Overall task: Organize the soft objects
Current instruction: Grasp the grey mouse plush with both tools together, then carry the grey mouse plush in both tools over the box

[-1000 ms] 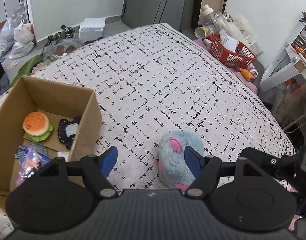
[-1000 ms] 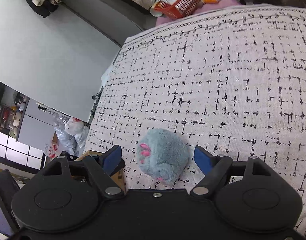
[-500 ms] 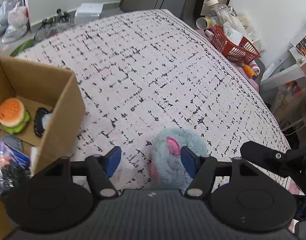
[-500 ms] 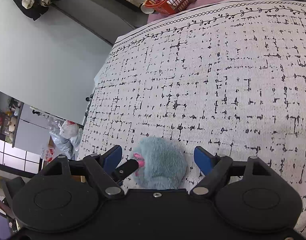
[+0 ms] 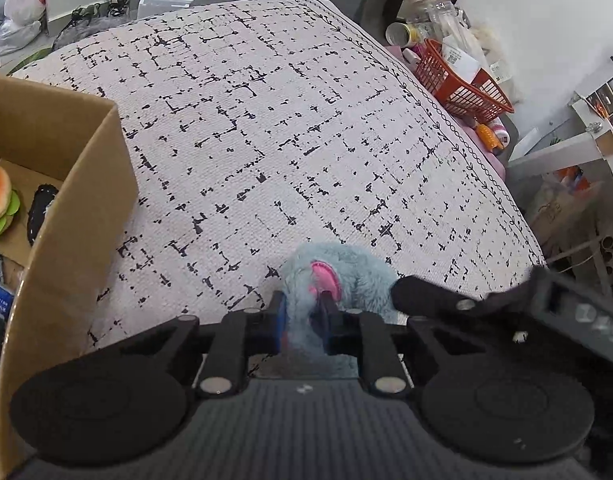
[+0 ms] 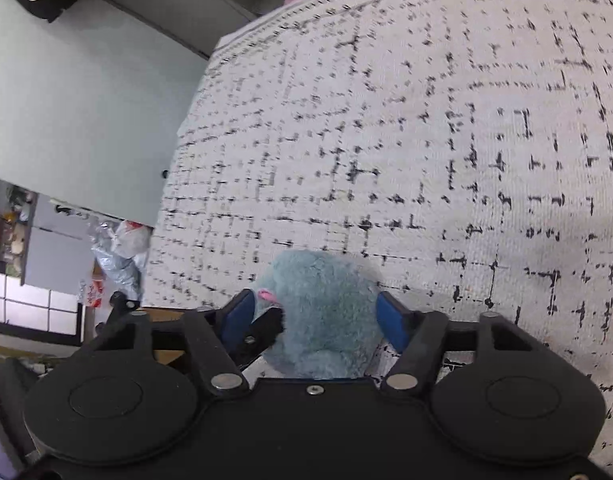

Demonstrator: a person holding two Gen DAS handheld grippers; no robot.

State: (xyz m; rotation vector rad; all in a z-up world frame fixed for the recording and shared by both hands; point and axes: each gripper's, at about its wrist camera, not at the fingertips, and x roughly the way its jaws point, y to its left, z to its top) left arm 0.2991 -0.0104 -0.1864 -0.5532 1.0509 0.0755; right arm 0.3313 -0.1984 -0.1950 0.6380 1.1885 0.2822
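With both the left tongs (image 5: 302,322) and right tongs (image 6: 320,316) clamped on the fluffy blue toy (image 5: 338,280), opposing pulls could tear fur or drop it short of the cardboard box (image 5: 78,184).

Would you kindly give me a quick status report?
Left gripper shut on blue plush toy. Right gripper around it, pads touching. Cardboard box left, path clear.

No legible text, labels or numbers anywhere; print too blurred.
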